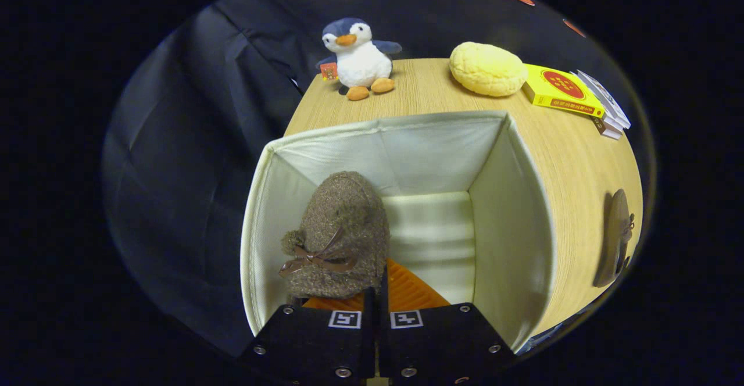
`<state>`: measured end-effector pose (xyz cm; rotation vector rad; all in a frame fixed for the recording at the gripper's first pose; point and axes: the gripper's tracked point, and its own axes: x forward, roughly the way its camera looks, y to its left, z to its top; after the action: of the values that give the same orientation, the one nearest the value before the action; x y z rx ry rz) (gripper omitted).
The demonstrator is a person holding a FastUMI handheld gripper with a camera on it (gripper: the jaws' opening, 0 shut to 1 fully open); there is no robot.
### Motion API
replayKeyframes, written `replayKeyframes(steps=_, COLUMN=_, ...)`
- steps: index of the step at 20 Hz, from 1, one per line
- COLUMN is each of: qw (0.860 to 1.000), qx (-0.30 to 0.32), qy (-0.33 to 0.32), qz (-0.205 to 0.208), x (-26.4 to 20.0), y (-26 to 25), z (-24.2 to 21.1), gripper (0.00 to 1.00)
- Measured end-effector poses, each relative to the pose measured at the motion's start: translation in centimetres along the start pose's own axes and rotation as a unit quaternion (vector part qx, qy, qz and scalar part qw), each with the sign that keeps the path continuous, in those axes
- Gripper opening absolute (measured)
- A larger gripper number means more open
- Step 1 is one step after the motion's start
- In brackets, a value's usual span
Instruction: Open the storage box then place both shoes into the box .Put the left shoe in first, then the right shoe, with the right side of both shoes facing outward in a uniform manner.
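Inside open storage box (526,211), against its left wall, I see brown shoe (340,232) pinched at heel by narrow-closed gripper (376,293); toe points away, long axis along fingers.

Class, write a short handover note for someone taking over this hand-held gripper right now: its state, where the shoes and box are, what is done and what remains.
Hand-held gripper: fingers closed together on the rear of the brown fuzzy shoe, holding it inside the storage box.
Storage box: open, on the wooden table, near its left edge.
Brown fuzzy shoe: by the box's left wall, toe pointing away, bow on top.
Second shoe: lies on the table to the right of the box, outside it.
Done: box opened, first shoe brought in.
Left: release the first shoe, fetch the second shoe, set it beside the first, facing the same way.
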<state>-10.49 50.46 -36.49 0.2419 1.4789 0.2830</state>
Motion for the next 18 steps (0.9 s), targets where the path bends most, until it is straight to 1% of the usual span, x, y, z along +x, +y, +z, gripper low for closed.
replayKeyframes(steps=1, qw=1.0, qx=0.0, qy=0.012, qz=0.0, x=0.4, y=0.1, z=-0.5, gripper=0.04)
replayKeyframes(steps=3, qw=0.999, qx=0.005, qy=0.044, qz=0.025, x=0.7, y=1.1, z=-1.8, gripper=0.1)
replayKeyframes(steps=4, qw=0.997, qx=0.004, qy=0.059, qz=0.041, x=0.5, y=1.5, z=-2.3, gripper=0.18)
replayKeyframes(steps=5, qw=0.996, qx=0.0, qy=0.072, qz=0.046, x=0.3, y=1.3, z=-3.2, gripper=0.21)
replayKeyframes(steps=6, qw=0.996, qx=-0.003, qy=0.073, qz=0.059, x=-0.2, y=1.5, z=-3.3, gripper=0.3)
replayKeyframes(steps=7, qw=0.995, qx=-0.004, qy=0.07, qz=0.067, x=-0.5, y=1.5, z=-3.2, gripper=0.35)
replayKeyframes(steps=8, qw=0.994, qx=-0.001, qy=0.067, qz=0.084, x=-1.3, y=1.7, z=-2.8, gripper=0.45)
replayKeyframes(steps=9, qw=0.992, qx=0.007, qy=0.061, qz=0.108, x=-2.3, y=2.3, z=-2.5, gripper=0.5)
replayKeyframes(steps=10, qw=0.99, qx=0.011, qy=0.052, qz=0.129, x=-3.6, y=2.6, z=-2.0, gripper=0.57)
replayKeyframes(steps=11, qw=0.989, qx=0.009, qy=0.038, qz=0.144, x=-5.0, y=2.5, z=-1.3, gripper=0.6)
replayKeyframes(steps=12, qw=0.988, qx=0.004, qy=0.02, qz=0.156, x=-6.4, y=2.2, z=-0.6, gripper=0.65)
replayKeyframes(steps=13, qw=0.986, qx=-0.001, qy=0.004, qz=0.164, x=-7.9, y=1.7, z=-0.1, gripper=0.67)
replayKeyframes(steps=14, qw=0.984, qx=-0.007, qy=-0.013, qz=0.175, x=-9.5, y=1.1, z=0.5, gripper=0.73)
replayKeyframes(steps=15, qw=0.983, qx=-0.012, qy=-0.035, qz=0.182, x=-11.1, y=0.3, z=1.1, gripper=0.76)
replayKeyframes(steps=16, qw=0.981, qx=-0.016, qy=-0.057, qz=0.185, x=-12.3, y=-0.8, z=1.7, gripper=0.83)
replayKeyframes(steps=18, qw=0.98, qx=-0.022, qy=-0.094, qz=0.174, x=-14.2, y=-4.1, z=2.6, gripper=0.9)
